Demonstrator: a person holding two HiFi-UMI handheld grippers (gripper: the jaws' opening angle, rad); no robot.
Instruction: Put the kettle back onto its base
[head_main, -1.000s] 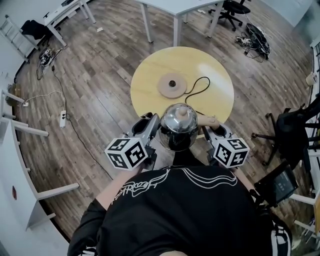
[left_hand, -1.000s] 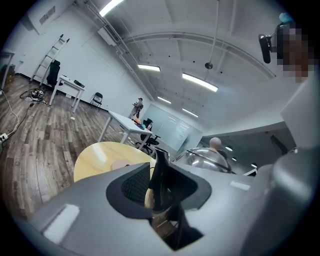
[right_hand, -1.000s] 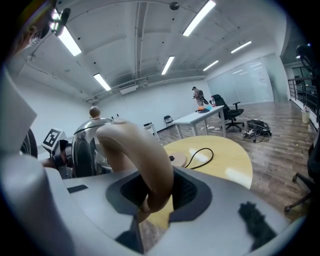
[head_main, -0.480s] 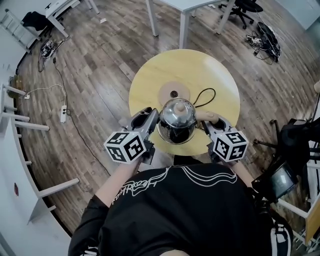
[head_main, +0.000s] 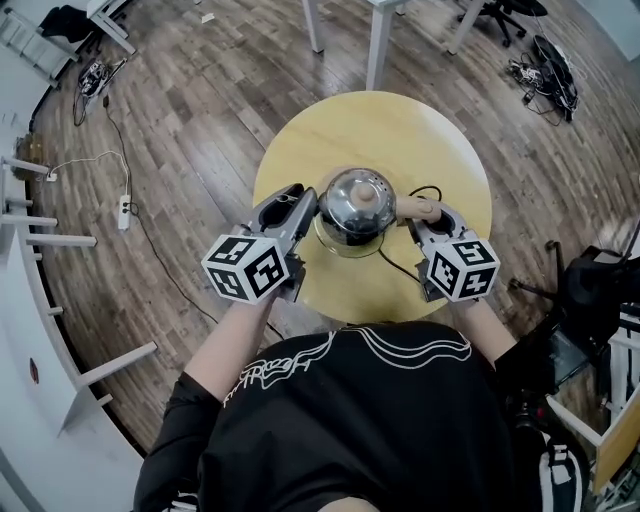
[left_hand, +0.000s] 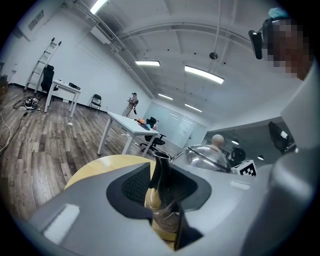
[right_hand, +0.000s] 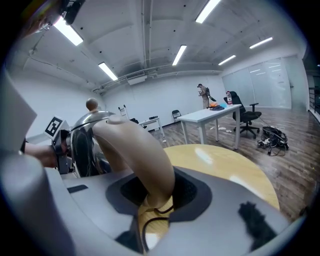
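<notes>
A shiny steel kettle (head_main: 350, 215) with a beige knob hangs over the middle of the round yellow table (head_main: 400, 125). It hides most of its base, of which I can make out no clear part. My left gripper (head_main: 305, 207) is shut on the kettle's spout (left_hand: 161, 177), which stands between the jaws in the left gripper view. My right gripper (head_main: 424, 212) is shut on the curved beige handle (right_hand: 142, 150). The kettle body (right_hand: 82, 145) shows left of it in the right gripper view. The base's black cable (head_main: 428, 190) curls out beside the kettle.
White desk legs (head_main: 378, 40) and an office chair (head_main: 500, 15) stand beyond the table. Loose cables (head_main: 550, 60) lie on the floor at the far right. A power strip (head_main: 125, 210) lies at the left. A black chair (head_main: 600, 290) is at the right.
Both grippers have carried the kettle away from me, from the table's near edge to over the spot where the base sat. The base is now covered by the kettle.
</notes>
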